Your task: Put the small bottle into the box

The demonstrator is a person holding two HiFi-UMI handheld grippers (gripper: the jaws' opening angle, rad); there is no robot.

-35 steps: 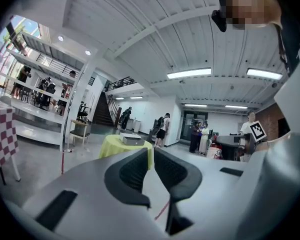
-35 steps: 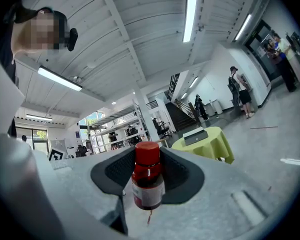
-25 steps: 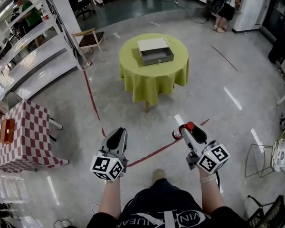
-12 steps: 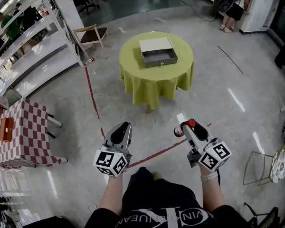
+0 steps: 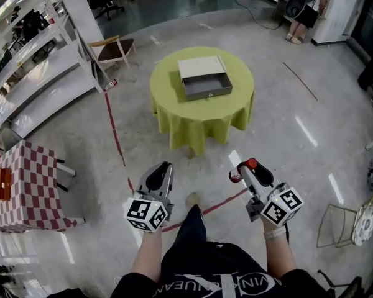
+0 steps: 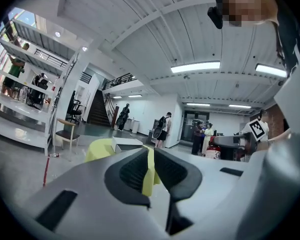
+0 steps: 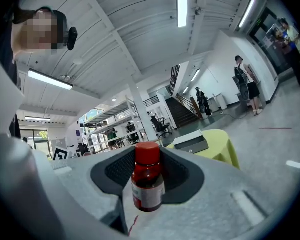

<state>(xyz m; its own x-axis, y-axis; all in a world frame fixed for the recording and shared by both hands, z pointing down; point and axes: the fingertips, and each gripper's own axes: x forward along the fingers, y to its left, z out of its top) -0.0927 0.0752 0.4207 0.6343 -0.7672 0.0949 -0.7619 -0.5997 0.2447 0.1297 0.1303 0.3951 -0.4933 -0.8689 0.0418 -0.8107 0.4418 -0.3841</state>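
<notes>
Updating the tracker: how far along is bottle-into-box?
Done: the small bottle sits clamped in the right hand-held gripper. In hand: it is held over the floor, short of the green table. Left: reach the open box on that table and release the bottle inside. The left hand-held gripper is shut and empty.

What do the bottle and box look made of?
Bottle: dark amber, glossy, see-through body, so glass or plastic; red cap looks plastic. Box: grey, matte, thin straight walls, probably painted metal, not certain.

Red-capped bottle point(image 7: 147, 181), yellow-green tablecloth point(image 5: 202, 107), grey box point(image 5: 204, 78)
</notes>
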